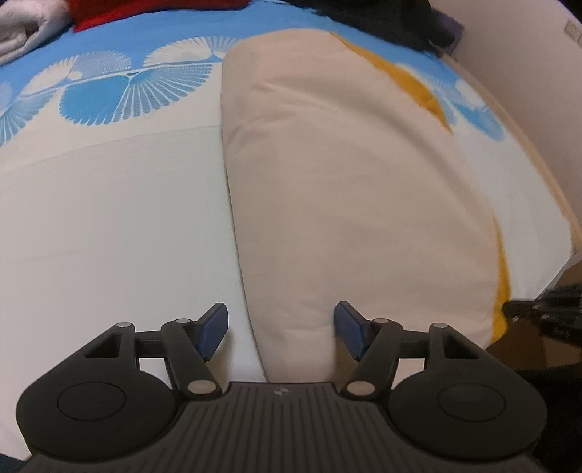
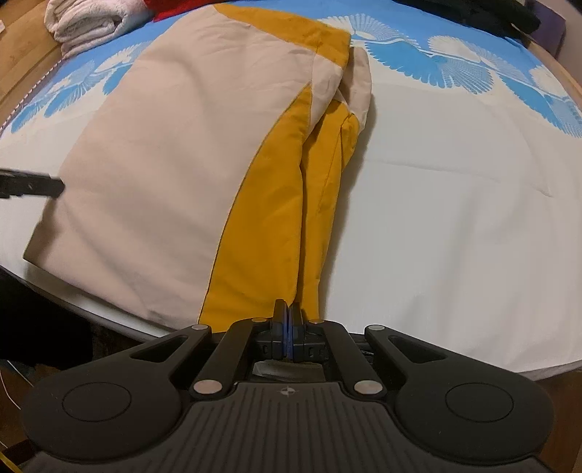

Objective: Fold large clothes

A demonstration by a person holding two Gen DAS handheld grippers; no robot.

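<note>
A large beige and mustard-yellow garment [image 2: 174, 152] lies folded lengthwise on the bed; in the left wrist view [image 1: 345, 174] mostly its beige side shows. My left gripper [image 1: 280, 329] is open, its blue pads [image 1: 214, 327] straddling the garment's near left corner. My right gripper [image 2: 288, 329] is shut at the near end of the yellow part [image 2: 262, 254], apparently pinching its hem. The left gripper's tip shows in the right wrist view [image 2: 32, 186] at the garment's left edge, and the right gripper's in the left wrist view [image 1: 538, 309].
The bed sheet [image 2: 454, 218] is white with a blue fan pattern at the far side. A folded white towel [image 2: 91, 22] and a red cloth [image 1: 145, 11] lie at the far edge. Dark clothes [image 1: 382, 18] lie at the far end. A wall [image 1: 527, 91] stands to the right.
</note>
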